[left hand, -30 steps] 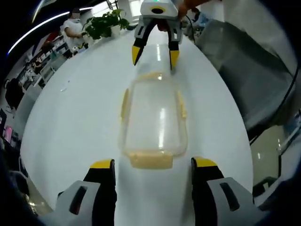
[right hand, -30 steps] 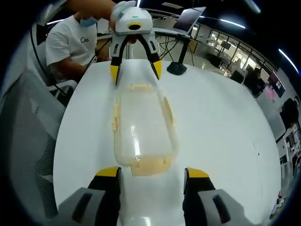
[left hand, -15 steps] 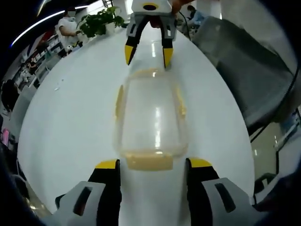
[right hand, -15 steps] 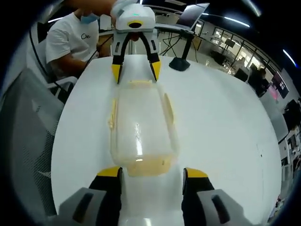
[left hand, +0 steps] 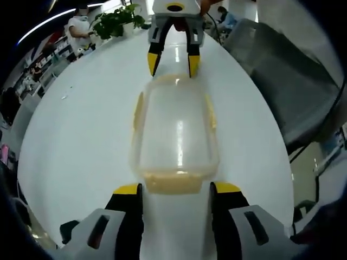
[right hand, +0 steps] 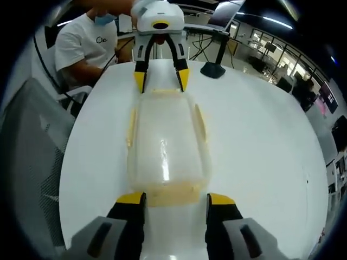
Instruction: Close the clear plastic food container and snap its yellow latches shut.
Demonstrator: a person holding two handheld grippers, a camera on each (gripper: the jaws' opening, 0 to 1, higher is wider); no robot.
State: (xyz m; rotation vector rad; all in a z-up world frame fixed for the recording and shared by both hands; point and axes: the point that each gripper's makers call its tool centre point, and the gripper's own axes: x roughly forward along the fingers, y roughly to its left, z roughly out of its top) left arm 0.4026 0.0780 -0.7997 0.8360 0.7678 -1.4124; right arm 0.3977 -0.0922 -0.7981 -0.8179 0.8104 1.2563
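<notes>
I have the clear rectangular plastic food container (left hand: 174,127) lying flat on the round white worktop (left hand: 76,135), its lid on, lined up lengthwise between my two grippers. In the left gripper view, my left gripper (left hand: 174,188) sits at the container's near short end with its yellow-tipped black fingers (left hand: 128,190) spread apart, one on each side of the pale yellow end latch (left hand: 172,182); they are released, grasping nothing. At the far end I see the right gripper (left hand: 173,59), its fingers also parted, tips just beside the far yellow latch (left hand: 172,79).

In the right gripper view the picture mirrors: my right gripper (right hand: 174,199) straddles the near yellow latch (right hand: 172,193) with fingers apart, and the left gripper (right hand: 161,80) faces me at the other end. Yellow side latches (right hand: 130,127) run along both long edges. Whether any latch is snapped down, I cannot tell. A person in a white T-shirt (right hand: 81,46) sits beyond the worktop, beside a black stand (right hand: 214,67). A green potted plant (left hand: 116,24) stands at the far edge in the left gripper view.
</notes>
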